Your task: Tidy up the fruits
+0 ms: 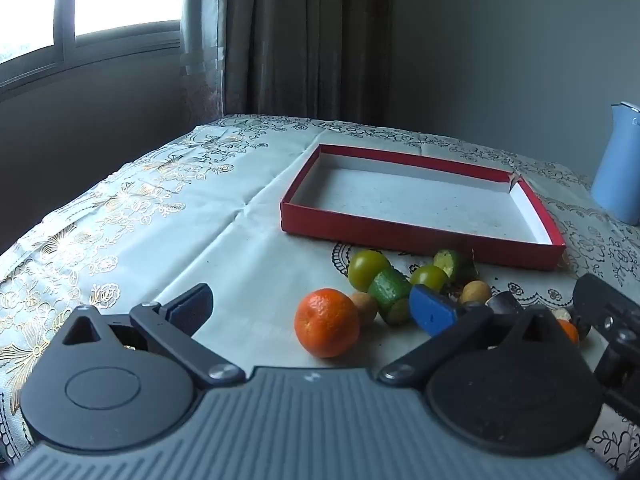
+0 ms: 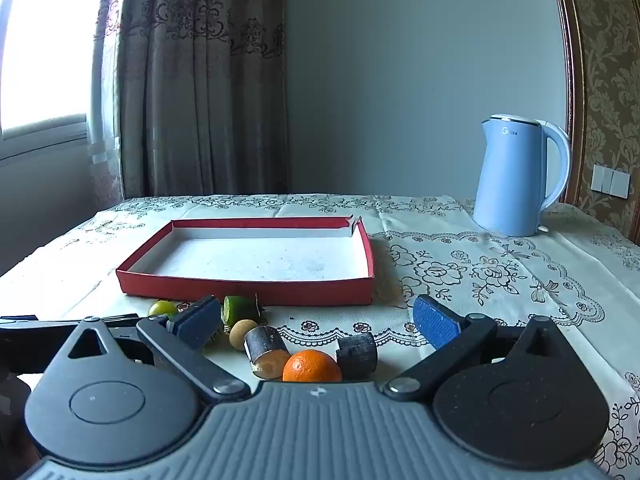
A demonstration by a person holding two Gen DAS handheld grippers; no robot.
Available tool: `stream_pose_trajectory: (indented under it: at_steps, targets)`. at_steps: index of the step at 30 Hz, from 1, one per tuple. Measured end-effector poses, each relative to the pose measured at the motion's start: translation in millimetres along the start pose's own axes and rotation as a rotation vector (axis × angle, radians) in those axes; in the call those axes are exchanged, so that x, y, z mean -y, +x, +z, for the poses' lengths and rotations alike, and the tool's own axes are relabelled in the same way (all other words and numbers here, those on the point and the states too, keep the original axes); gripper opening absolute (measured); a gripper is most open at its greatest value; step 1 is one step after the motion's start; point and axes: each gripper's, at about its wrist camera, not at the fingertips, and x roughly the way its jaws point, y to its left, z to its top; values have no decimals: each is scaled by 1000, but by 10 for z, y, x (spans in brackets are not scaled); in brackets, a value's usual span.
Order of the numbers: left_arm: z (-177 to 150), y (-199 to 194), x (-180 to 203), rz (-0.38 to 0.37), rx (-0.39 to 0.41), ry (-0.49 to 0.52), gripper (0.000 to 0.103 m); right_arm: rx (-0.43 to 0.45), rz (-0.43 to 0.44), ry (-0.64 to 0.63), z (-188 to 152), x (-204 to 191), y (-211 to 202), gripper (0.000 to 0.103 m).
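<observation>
A shallow red box (image 1: 416, 236) (image 2: 248, 290) with a white empty floor lies on the tablecloth. Fruit lies loose in front of it. In the left wrist view I see an orange tangerine (image 1: 327, 322), two green round fruits (image 1: 368, 269), cucumber pieces (image 1: 389, 293) and small brown fruits (image 1: 475, 292). My left gripper (image 1: 312, 310) is open, with the tangerine between its fingers. In the right wrist view a second tangerine (image 2: 312, 367), two dark cane pieces (image 2: 267, 350) and a brown fruit (image 2: 242, 333) lie between the fingers of my open right gripper (image 2: 316, 320).
A light blue kettle (image 2: 520, 176) (image 1: 618, 168) stands at the back right of the table. The right gripper's black body (image 1: 612, 320) shows at the right edge of the left wrist view. Curtains and a window are behind the table; the tablecloth drops off at the left edge.
</observation>
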Motion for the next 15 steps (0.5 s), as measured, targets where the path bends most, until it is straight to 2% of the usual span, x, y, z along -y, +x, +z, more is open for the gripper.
stream_pose_trajectory:
  at_steps: [8, 15]
  targets:
    - [-11, 67, -63, 18, -4, -20, 103, -4, -20, 9, -90, 9, 127, 103]
    - [-81, 201, -133, -7, -31, -24, 103, -30, -27, 49, -218, 80, 295, 103]
